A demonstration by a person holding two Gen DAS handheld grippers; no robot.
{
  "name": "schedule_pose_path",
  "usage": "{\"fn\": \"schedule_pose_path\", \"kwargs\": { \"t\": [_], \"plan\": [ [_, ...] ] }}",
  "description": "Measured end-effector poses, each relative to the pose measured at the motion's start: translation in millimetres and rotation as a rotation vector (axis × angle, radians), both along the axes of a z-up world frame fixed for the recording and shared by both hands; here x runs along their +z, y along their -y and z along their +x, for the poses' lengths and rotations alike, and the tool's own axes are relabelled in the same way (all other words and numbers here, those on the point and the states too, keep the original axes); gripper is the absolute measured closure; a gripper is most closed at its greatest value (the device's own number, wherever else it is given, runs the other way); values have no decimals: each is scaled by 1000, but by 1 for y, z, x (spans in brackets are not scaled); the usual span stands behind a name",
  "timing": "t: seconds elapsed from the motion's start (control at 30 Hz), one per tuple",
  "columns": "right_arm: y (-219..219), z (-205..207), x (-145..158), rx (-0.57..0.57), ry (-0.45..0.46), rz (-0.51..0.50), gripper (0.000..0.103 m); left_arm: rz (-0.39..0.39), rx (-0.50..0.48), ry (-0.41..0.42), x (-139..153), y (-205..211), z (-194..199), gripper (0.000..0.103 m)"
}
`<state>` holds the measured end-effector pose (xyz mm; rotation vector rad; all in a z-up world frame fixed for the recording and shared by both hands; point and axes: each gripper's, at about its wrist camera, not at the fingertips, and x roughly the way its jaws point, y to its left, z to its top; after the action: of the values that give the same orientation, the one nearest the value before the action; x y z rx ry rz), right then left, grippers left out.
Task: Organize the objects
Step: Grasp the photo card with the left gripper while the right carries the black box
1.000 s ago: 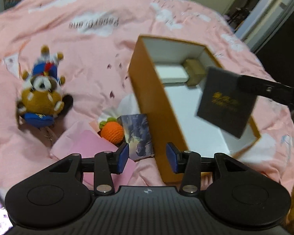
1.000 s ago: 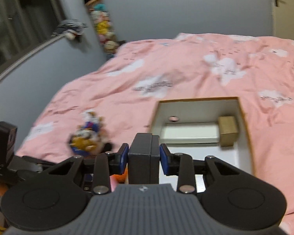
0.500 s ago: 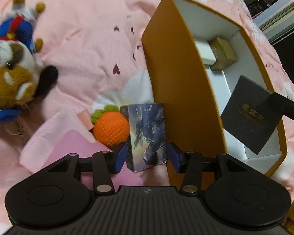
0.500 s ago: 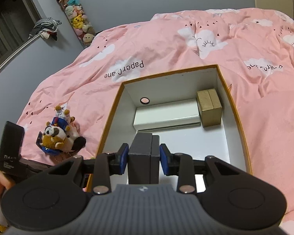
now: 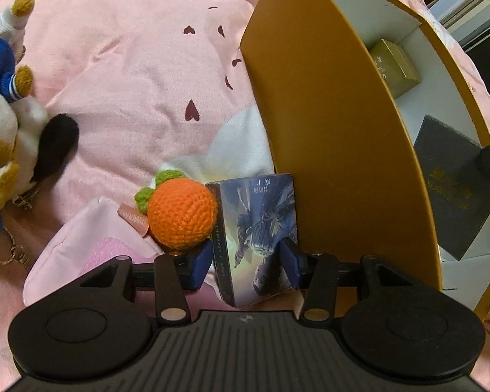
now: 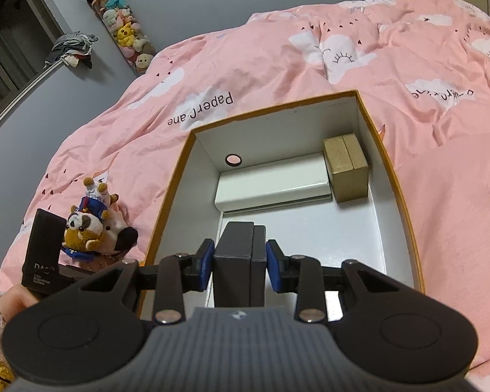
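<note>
The pink cloud-printed bedspread, on which everything is laid out, fills most of both views. At the centre of the right wrist view an open orange cardboard box with a white interior is seen, already loaded: a long white carton is set across its far end and a tan rectangular box is stood in the upper right corner. A flat black box with gold lettering is pinched edgewise by the right gripper and held over the near part of the interior, not yet set down. Outside the box, at the left edge of the left wrist view, a brown and white plush toy in blue clothes is left unsorted. A pale pink fabric pouch lies at lower left, with an orange crocheted fruit with green leaves resting on it. A small picture-printed card box is bracketed by the left gripper, its fingers spread on either side; whether the pads touch it cannot be told. By this judgement, roughly half remains.
</note>
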<state>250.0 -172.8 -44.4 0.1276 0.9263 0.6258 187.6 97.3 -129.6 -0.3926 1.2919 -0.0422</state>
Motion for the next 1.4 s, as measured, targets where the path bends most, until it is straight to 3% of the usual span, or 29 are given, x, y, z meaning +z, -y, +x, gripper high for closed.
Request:
{"fn": "schedule_pose_path", "kwargs": {
  "t": [0.23, 0.4, 0.57, 0.73, 0.97, 1.2, 1.4],
  "plan": [
    [-2, 3, -6, -13, -21, -12, 67, 0, 10, 43, 0, 2, -9, 53],
    [-1, 0, -8, -17, -23, -13, 67, -3, 49, 58, 11, -2, -20, 68],
    [1, 1, -9, -25, -25, -18, 67, -13, 56, 119, 28, 4, -41, 78],
    [0, 2, -13, -24, -35, -21, 67, -5, 37, 155, 36, 11, -26, 78],
    [3, 6, -20, -45, -58, -31, 67, -3, 33, 163, 20, 16, -9, 76],
    [13, 21, -23, -123, -61, -69, 67, 11, 43, 108, 7, 15, -6, 74],
    [14, 39, -25, -164, -46, -101, 67, -21, 86, 138, 21, 6, -12, 76]
  ]
}}
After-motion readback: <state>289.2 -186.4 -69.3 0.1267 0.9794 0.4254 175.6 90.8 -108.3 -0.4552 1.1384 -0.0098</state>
